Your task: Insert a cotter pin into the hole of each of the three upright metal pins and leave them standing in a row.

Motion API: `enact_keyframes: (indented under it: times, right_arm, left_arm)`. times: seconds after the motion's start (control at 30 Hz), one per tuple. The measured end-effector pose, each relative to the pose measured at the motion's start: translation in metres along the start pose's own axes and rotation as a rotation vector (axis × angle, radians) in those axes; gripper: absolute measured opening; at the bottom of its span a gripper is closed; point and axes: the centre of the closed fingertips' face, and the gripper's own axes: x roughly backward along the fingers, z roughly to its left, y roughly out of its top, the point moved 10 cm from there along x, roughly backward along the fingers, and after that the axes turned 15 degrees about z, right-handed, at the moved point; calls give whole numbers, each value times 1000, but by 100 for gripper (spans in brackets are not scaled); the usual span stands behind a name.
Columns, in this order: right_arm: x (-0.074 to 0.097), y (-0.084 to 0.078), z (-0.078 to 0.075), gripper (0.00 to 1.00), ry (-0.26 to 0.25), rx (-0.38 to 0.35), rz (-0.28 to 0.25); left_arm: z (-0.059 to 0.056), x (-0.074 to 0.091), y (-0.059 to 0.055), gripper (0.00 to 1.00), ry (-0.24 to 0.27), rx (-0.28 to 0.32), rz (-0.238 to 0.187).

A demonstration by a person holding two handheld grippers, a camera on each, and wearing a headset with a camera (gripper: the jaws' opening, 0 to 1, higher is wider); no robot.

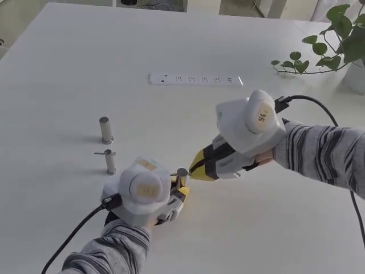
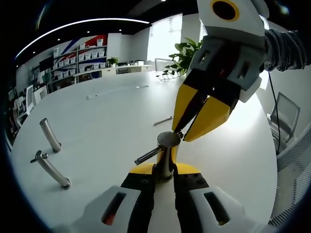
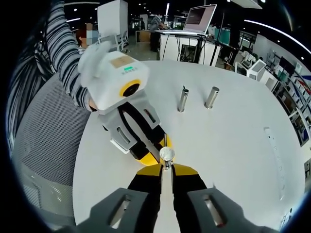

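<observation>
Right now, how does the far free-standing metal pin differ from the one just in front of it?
The nearer pin has a cotter pin crosswise through its top; the far pin has none. The far pin stands closer to the power strip; the nearer pin closer to the left gripper. Both stand upright on the table, untouched.

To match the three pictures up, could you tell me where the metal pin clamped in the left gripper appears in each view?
Head view: the clamped pin is low centre, between the left gripper and the right gripper.
Left gripper view: the pin is at centre, upright in that gripper's jaws, with a cotter pin through it.
Right gripper view: the pin is at centre, just past that gripper's jaws.
Shared landmark: the bare pin standing farthest from it.
</observation>
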Motion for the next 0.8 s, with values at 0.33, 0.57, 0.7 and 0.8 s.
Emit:
enact_keyframes:
  times: [0.33, 0.57, 0.7, 0.8]
  right_arm:
    - [2, 2, 3, 16, -6, -43, -8]
    - [3, 6, 1, 19, -1, -75, -26]
    - [1, 8, 2, 19, 3, -78, -22]
    - [-1, 10, 4, 20, 6, -75, -25]
  left_arm:
    - [8, 12, -4, 27, 11, 3, -22]
    - [8, 20, -3, 35, 7, -21, -36]
    - [10, 28, -4, 39, 7, -26, -41]
    - [13, 35, -5, 42, 2, -10, -56]
